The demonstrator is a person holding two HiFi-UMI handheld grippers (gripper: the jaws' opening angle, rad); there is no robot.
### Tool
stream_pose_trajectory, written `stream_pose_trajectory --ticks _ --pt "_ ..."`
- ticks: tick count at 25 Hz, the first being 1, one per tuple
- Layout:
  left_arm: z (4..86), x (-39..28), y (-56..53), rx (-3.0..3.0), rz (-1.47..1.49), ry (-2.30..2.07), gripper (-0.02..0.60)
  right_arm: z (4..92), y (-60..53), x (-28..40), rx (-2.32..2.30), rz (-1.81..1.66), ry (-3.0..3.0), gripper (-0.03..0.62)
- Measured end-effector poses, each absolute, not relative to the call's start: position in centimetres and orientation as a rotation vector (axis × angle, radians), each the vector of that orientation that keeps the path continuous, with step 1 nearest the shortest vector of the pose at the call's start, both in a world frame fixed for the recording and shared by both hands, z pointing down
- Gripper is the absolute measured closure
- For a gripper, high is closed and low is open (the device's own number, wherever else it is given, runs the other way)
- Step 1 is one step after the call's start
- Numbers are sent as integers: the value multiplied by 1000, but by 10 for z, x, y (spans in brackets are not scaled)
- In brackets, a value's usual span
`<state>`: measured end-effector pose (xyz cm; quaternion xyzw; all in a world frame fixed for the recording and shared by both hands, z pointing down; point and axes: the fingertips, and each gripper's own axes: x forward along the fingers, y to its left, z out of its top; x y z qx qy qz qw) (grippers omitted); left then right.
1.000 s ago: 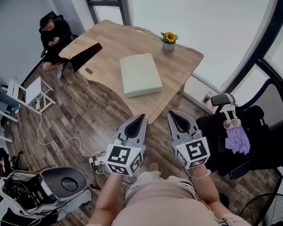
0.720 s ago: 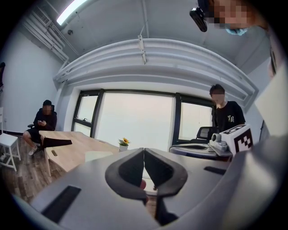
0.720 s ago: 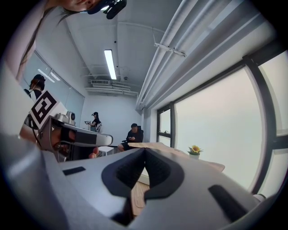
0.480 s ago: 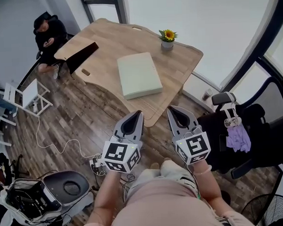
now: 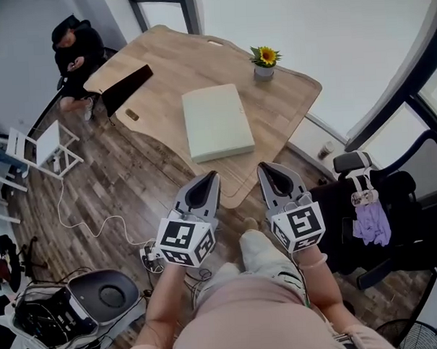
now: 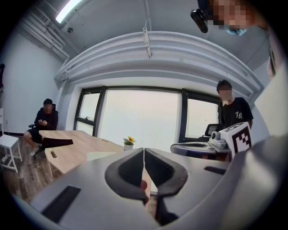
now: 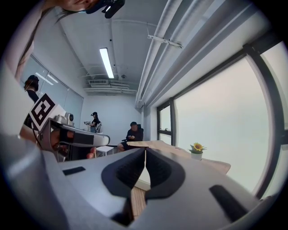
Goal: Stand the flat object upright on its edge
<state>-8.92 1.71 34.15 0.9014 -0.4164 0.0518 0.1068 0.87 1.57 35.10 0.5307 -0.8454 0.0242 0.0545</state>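
Left tool [image 5: 210, 178] is hovering with its jaws pressed together, gripping nothing. Beyond both tools and clear of them, the pale flat object [image 5: 218, 122] is lying flat on the wooden surface [image 5: 163, 71]. Right tool [image 5: 266, 168] is hanging beside the left, likewise closed and empty.

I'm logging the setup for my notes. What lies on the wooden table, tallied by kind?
Pale flat pad: 1
Potted sunflower: 1
Black flat item: 1
Total: 3
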Motion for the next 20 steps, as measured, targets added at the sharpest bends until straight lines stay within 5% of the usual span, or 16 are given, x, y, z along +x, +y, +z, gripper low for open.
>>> stream_pose_trajectory --ticks 20 --pt "363 -72 -97 2569 169 -1277 568 378 -97 38 1531 151 -2586 594"
